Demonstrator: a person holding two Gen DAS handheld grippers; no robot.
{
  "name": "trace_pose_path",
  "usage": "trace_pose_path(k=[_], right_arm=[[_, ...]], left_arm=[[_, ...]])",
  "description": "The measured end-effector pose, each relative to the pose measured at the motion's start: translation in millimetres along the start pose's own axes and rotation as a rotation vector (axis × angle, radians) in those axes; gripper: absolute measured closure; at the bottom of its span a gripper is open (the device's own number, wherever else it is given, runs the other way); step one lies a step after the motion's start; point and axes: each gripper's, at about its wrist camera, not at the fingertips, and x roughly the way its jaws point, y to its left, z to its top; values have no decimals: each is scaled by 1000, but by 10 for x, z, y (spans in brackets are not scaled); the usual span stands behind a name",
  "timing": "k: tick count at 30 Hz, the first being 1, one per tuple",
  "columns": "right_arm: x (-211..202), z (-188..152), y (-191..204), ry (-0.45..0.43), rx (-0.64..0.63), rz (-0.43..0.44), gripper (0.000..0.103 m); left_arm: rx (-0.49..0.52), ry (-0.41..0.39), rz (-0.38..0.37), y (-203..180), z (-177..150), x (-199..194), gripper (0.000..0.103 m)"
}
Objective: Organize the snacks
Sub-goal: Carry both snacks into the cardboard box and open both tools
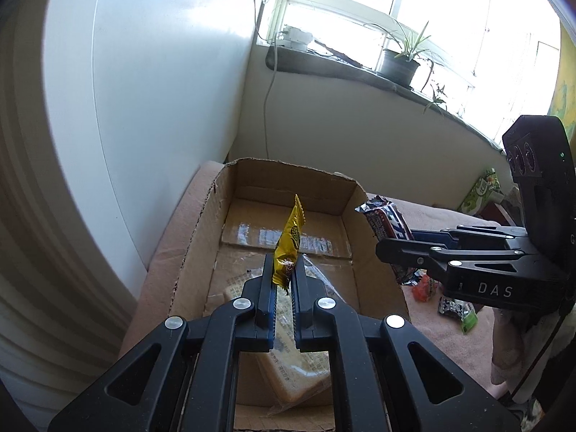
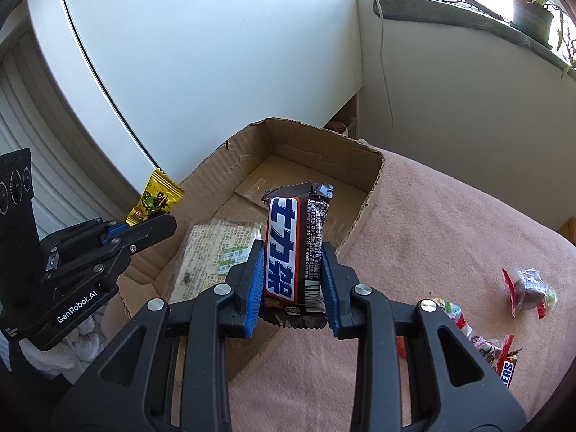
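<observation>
A matt, rough-edged corrugated cardboard box (image 2: 370, 187) sits on a soft pink fleecy blanket (image 2: 450, 223), while glossy crinkled foil wraps the yellow candy (image 1: 288, 248) and chocolate bar (image 2: 293, 248), held by matt black plastic hand-held grippers.

1. Wall (image 1: 151, 72): white, glossy panels with a dark seam.
2. Window (image 1: 378, 10): large, very bright daylight.
3. Sill (image 1: 324, 63): dark, carrying a potted plant (image 1: 401, 63) and a white adapter (image 1: 297, 37).
4. Cable (image 1: 268, 100): hangs from the sill down the cream wall.
5. Pink cloth (image 2: 450, 216): covers the surface.
6. Slatted panel (image 2: 21, 108): at far left.
</observation>
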Motion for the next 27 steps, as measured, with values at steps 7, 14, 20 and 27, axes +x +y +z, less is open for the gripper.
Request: trace_pose_path(k=[7, 14, 20, 27], right_arm=[[196, 88, 23, 19, -15, 3, 72], [224, 107, 22, 19, -30, 2, 72], [219, 121, 28, 13, -31, -5, 72], [37, 74, 2, -13, -28, -17, 60]], left_arm=[[-4, 29, 18, 49, 64, 137, 97], [-7, 42, 33, 58, 77, 201, 91], [-21, 33, 41, 75, 96, 176, 84], [-31, 15, 37, 62, 88, 57, 84]])
